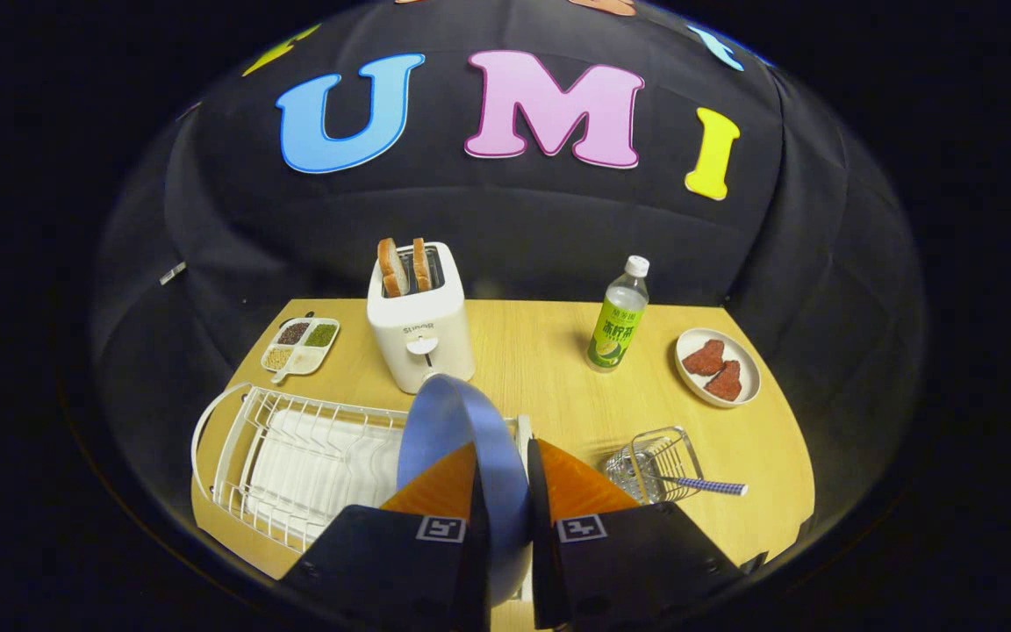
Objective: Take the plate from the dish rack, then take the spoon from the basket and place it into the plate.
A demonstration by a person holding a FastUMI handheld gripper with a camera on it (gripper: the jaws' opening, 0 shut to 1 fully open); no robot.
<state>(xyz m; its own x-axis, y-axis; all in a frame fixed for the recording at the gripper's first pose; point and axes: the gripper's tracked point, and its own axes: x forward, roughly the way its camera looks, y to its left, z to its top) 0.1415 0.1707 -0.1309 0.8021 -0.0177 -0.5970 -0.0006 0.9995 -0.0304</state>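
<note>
the gripper (503, 491) is seen closed on the blue plate (462, 439), with one finger pressed against each face of the plate, which is held on edge between them. the plate is positioned at the near right end of the white wire dish rack (295, 456), in front of the white toaster (420, 329); whether its lower rim is clear of the rack cannot be told. the rack is set on the left part of the wooden desk (549, 369). a small wire basket (659, 461) is located just ahead of the right finger, and the spoon (707, 484) is lodged in it, its checked handle projecting over the basket's right side. two slices of bread (405, 266) are seen upright in the toaster slots. a divided tray of grains (299, 345) is placed to the left of the toaster. a bottle with a green label (618, 320) is stood beyond the basket, and a small white dish with two reddish pieces (718, 367) is placed to its right.
</note>
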